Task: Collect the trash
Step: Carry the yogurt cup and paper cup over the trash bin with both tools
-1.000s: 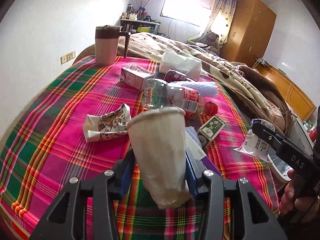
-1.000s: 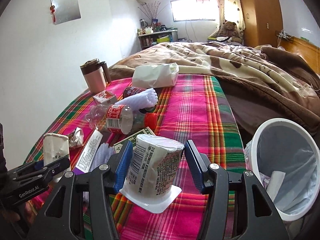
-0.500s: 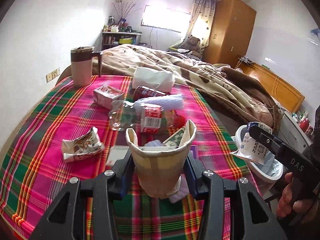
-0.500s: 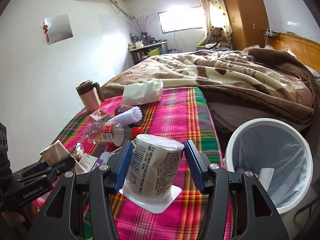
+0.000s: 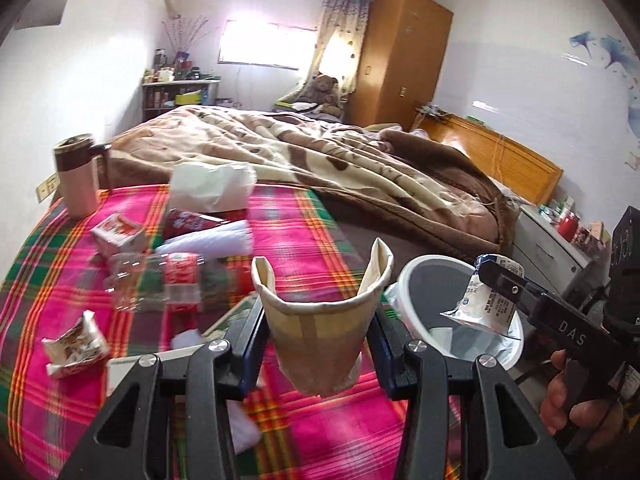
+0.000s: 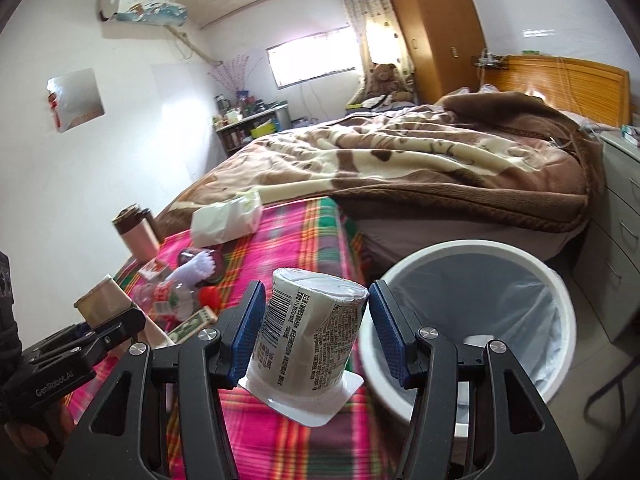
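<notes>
My left gripper [image 5: 318, 322] is shut on a squashed beige paper cup [image 5: 320, 332], held above the plaid cloth [image 5: 320, 432]. My right gripper [image 6: 312, 332] is shut on a white yogurt cup [image 6: 304, 344], held upside down just left of the white trash bin [image 6: 472, 320]. The bin, lined with a clear bag, stands on the floor beside the bed; in the left wrist view the bin [image 5: 420, 280] is right of the paper cup, with the right gripper [image 5: 496, 288] and yogurt cup [image 5: 486, 304] over it.
On the cloth lie a plastic bottle [image 5: 168, 284], a small carton [image 5: 118, 234], a crumpled wrapper [image 5: 74, 344], a dark can [image 5: 192, 220], a white bag [image 5: 212, 188] and a brown-lidded mug [image 5: 78, 184]. A brown blanket [image 5: 340, 160] covers the bed. A grey drawer unit [image 6: 616, 240] stands right of the bin.
Both grippers have lifted and swung right toward the bin with their cups. The yogurt cup has come from over the cloth to the bin's rim.
</notes>
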A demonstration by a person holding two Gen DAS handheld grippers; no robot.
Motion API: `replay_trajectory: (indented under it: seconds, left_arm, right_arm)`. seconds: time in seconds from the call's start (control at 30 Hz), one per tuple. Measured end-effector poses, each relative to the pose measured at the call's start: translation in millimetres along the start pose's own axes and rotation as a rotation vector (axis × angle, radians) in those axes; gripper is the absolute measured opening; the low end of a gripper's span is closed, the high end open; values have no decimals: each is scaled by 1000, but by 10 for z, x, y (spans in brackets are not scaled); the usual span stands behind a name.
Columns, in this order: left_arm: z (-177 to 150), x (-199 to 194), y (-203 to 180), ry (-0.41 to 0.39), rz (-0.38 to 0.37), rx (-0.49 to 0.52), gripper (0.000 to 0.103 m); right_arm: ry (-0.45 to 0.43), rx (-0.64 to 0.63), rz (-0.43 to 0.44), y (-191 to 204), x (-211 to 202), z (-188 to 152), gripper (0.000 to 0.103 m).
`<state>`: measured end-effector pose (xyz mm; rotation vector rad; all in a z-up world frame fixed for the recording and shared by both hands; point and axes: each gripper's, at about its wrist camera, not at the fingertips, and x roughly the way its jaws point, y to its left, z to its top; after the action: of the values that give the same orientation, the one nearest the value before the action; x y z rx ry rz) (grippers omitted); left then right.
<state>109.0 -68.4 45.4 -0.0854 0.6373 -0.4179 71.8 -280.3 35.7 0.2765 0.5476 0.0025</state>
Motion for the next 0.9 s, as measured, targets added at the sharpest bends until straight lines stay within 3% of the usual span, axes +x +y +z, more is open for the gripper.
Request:
replay_trajectory:
  seconds: [0.4, 0.9]
  left_arm:
    - [94, 536, -779, 68, -171, 120, 48]
    - [-19, 974, -1269, 156, -214, 214, 48]
  right_arm:
    - [-5, 58, -148, -530, -14, 4, 55]
    - [67, 70, -263, -948, 152, -73, 55]
